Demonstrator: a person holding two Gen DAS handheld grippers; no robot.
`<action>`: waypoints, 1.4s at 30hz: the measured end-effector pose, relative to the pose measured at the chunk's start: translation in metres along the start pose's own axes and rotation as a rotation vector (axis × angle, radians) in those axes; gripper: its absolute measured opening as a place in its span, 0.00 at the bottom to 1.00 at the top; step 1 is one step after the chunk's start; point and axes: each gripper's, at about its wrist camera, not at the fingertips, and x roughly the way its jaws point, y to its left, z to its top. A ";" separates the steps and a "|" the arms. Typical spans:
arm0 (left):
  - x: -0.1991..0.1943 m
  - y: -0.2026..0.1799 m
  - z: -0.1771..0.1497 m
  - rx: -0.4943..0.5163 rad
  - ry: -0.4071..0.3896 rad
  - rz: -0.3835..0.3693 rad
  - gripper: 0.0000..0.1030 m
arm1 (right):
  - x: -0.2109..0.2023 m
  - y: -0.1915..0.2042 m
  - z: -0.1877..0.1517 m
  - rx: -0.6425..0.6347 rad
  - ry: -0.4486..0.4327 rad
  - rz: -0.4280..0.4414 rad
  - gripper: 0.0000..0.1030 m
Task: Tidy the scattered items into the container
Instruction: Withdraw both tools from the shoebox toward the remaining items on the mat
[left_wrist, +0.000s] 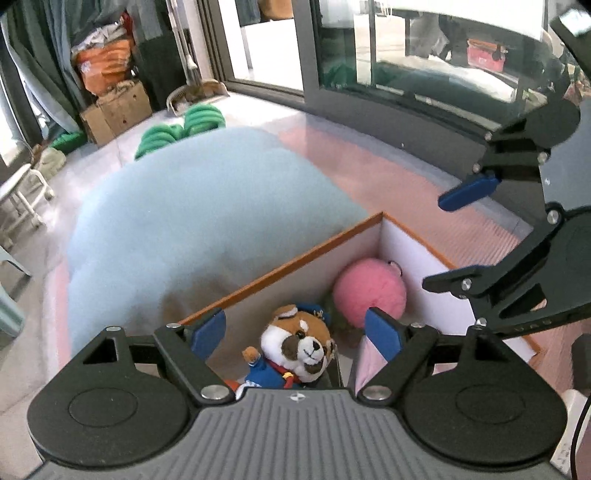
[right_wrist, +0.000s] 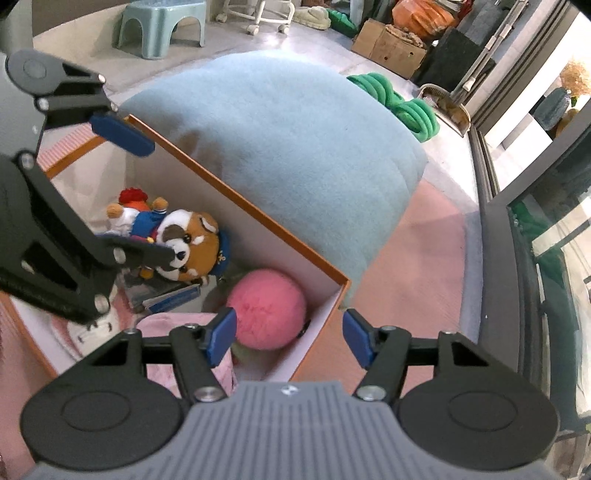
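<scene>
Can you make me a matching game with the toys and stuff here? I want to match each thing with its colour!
Things:
1. fluffy ball
2. big cushion
3. box rim
4. foam rings

Colours:
A. green
B. orange
C. pink
D. light blue

Right pairs: 1-C, 2-D, 3-B, 4-A. The ball lies inside the box beside the plush dog; the cushion sits just outside it, and the rings lie on the floor beyond the cushion.
</scene>
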 end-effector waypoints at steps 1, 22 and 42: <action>-0.006 -0.001 0.002 0.002 -0.008 0.004 0.95 | -0.006 0.000 -0.002 0.006 -0.006 -0.001 0.64; -0.141 -0.058 0.005 0.075 -0.215 0.029 0.95 | -0.162 -0.014 -0.076 0.067 -0.146 -0.010 0.65; -0.194 -0.071 -0.076 -0.024 -0.317 -0.007 0.95 | -0.204 0.027 -0.139 0.065 -0.153 0.075 0.65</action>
